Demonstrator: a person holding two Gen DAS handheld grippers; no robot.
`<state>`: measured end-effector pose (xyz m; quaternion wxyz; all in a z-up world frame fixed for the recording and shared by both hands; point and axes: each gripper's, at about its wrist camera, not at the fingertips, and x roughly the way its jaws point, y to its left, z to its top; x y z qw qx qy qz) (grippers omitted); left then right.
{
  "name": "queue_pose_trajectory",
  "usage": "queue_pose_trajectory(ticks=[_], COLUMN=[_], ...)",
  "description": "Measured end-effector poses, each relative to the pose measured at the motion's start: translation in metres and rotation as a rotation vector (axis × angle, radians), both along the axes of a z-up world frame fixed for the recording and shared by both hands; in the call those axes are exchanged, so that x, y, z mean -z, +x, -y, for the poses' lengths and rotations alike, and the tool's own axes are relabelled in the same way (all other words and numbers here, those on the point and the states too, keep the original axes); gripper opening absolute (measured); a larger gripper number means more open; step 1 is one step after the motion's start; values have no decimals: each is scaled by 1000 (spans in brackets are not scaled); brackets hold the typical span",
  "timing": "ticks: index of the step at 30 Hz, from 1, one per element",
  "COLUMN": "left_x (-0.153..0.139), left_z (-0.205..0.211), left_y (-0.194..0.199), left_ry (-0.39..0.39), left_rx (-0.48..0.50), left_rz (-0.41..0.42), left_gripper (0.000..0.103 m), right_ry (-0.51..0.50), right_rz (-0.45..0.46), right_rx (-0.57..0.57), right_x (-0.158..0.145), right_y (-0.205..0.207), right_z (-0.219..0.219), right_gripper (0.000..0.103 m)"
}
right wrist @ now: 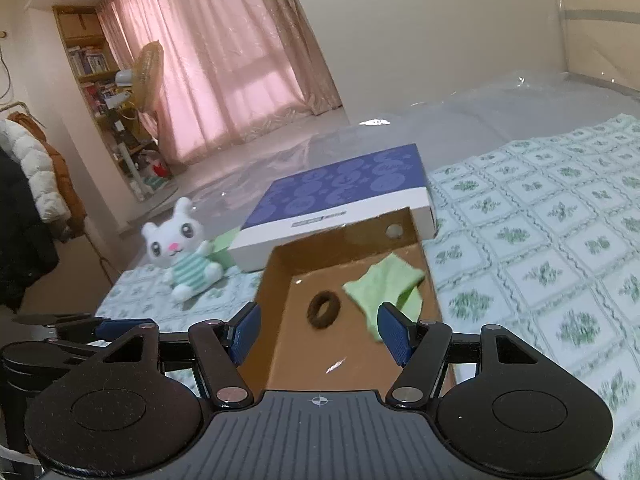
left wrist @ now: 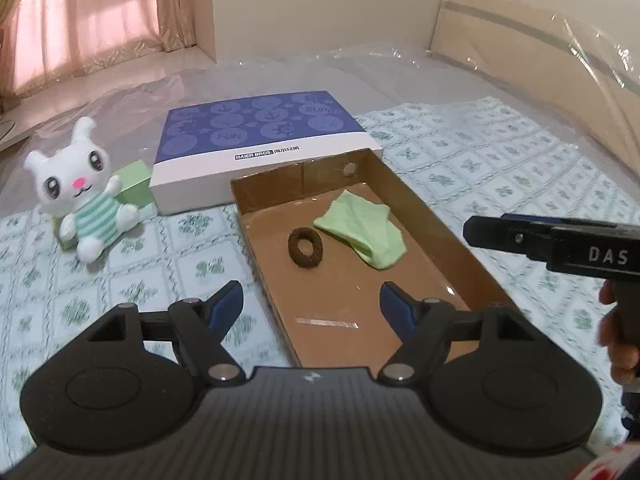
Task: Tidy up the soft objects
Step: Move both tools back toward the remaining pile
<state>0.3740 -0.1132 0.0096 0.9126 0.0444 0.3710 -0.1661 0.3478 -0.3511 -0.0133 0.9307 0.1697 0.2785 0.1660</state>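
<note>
1. Open brown cardboard tray lying on a green-patterned bedspread, long side running away from the cameras, a round hole in its far wall.
2. Inside the tray: a folded light-green cloth toward the far right, reaching close to the right wall; a dark brown fuzzy ring just left of the cloth, apart from it, flat on the floor of the tray. Near half of the tray floor bare except for a strip of clear tape.
3. Behind the tray, touching or just beside its far left corner: a closed flat box, blue patterned top, white sides. Contents hidden.
4. Left of the tray, outside it, well apart from the cloth and ring: a white plush bunny in a green-striped outfit, sitting upright on the bedspread, leaning against a small pale-green box.
5. Left gripper: jaws spread wide, blue pads well apart, nothing between them, hanging above the near end of the tray.
6. Right gripper: jaws likewise spread, nothing gripped; tray, ring and cloth seen through the gap, farther off, untouched. In the left wrist view, seen from the side at the right edge, above the tray's right wall, held by a hand.
7. Clear plastic sheeting over the far part of the bed.
</note>
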Motion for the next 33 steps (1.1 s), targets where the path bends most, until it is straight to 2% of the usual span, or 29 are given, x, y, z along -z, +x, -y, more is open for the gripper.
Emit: queue_pose_trajectory(ticks=[8,16,26,33], left_x=[-30,-47,-52,-42], left_z=[-27,-66,-108,-134], left_y=[-73,-139,-206,-240], left_ry=[-23,-41,-27,-20], left_rx=[-23,-98,-187,-251], left_rz=[40,72,82,61], left_gripper=[74,74,74,74], right_ry=[9,8,-6,-22], right_rz=[33,62,54,25], right_rx=[-5,-15,-58,-122], right_x=[-21,-34,-35,-23], right_y=[-66,-122,-170,-192], right_z=[-8,-21,-47,-71], right_gripper=[65,65,65,65])
